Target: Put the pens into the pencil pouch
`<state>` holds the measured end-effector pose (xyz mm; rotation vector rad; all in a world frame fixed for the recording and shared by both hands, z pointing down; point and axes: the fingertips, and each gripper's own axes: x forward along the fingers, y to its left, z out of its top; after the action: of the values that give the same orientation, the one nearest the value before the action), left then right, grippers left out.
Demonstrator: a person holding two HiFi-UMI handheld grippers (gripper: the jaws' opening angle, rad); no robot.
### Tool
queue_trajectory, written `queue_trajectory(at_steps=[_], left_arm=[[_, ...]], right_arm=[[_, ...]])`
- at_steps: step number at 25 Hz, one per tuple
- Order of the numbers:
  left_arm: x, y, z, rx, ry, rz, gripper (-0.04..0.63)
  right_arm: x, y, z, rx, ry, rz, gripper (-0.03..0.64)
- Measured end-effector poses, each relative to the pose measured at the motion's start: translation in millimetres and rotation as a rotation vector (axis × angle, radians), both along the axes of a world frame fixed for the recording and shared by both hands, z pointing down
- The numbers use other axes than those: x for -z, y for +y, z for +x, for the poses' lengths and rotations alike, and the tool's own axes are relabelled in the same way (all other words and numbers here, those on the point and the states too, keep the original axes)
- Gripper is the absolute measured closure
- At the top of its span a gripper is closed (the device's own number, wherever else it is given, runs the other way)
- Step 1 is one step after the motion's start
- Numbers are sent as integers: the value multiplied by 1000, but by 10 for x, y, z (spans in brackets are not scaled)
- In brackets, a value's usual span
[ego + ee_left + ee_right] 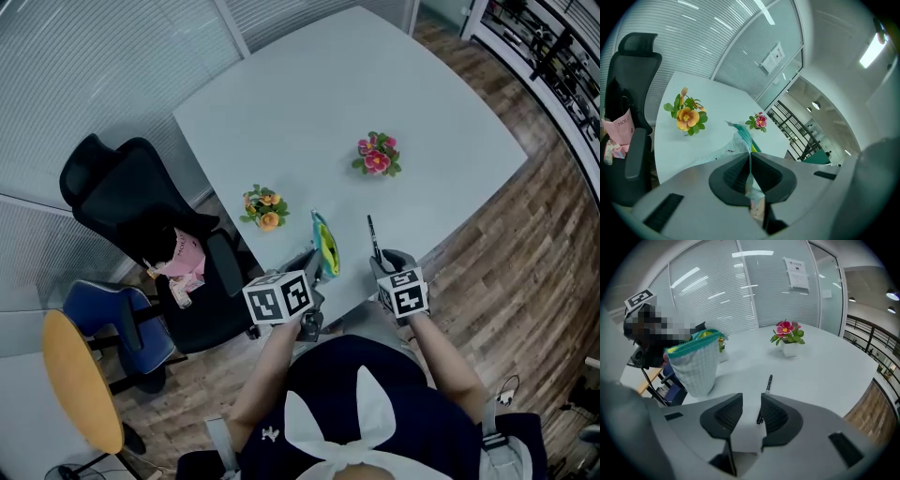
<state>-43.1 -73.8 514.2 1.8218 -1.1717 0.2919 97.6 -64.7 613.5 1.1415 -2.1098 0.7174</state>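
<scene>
Left gripper (750,161) — jaws shut tight on the pencil pouch (733,147) at the counter's (309,103) near edge | right gripper (751,411) — jaws stood apart | pen (768,384) lay on the counter, near end between them, ungripped.

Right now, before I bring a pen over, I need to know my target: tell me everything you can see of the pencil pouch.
The pencil pouch is soft white fabric with a fine grid print, a teal zip edge and yellow-green lining. It is upright, mouth open upward, at the near edge of the table. The left claw is shut on its fabric at one side.
</scene>
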Motion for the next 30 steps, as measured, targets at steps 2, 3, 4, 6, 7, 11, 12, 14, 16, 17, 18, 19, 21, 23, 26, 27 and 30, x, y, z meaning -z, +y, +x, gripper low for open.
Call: queue_trajectory(at_steps=[2,3,4,6,7,11,12,14,16,17,18,19,21,23,26,27,30], left_arm=[[-7,-5,-4,9,-5,-4,566],[-13,-8,-7,13,-7,-6,566],[-20,-11,-9,17,-8,-8,566],[-30,-17,-8,24,-11,-10,566],[-33,-17,-6,28,-12,-12,566],[-39,-8,10,40,-15,-16,566],[-40,-6,14,43,-15,-15,566],[-42,-6,22,49,-16,-14,566],[-47,-8,31,55,-19,-11,566],[-52,-9,36,58,-21,-10,566],[-58,-8,41,62,-23,-9,566],[-65,-5,49,66,-24,-8,566],[-80,-1,69,72,-24,-7,566],[-91,-2,89,78,-24,-8,566],[-104,-9,108,86,-25,-12,566],[-109,-11,110,90,-24,-13,566],[-124,-27,102,104,-24,-14,566]], right_arm=[[-119,31,16,8,19,-32,488],[-181,44,23,11,29,-47,488],[-243,52,33,14,40,-58,488],[-357,61,55,19,58,-76,488],[-406,68,66,22,65,-84,488],[-539,109,83,50,92,-108,488],[-561,117,79,58,97,-110,488],[-600,128,71,69,107,-112,486],[-632,125,69,74,115,-110,486],[-647,121,69,77,117,-109,486],[-661,116,71,81,120,-106,486],[-674,112,76,86,124,-103,486],[-690,104,91,99,132,-93,494],[-693,91,103,112,138,-82,506],[-688,82,128,130,147,-74,537],[-686,88,131,136,148,-79,538],[-688,68,142,151,150,-75,540]])
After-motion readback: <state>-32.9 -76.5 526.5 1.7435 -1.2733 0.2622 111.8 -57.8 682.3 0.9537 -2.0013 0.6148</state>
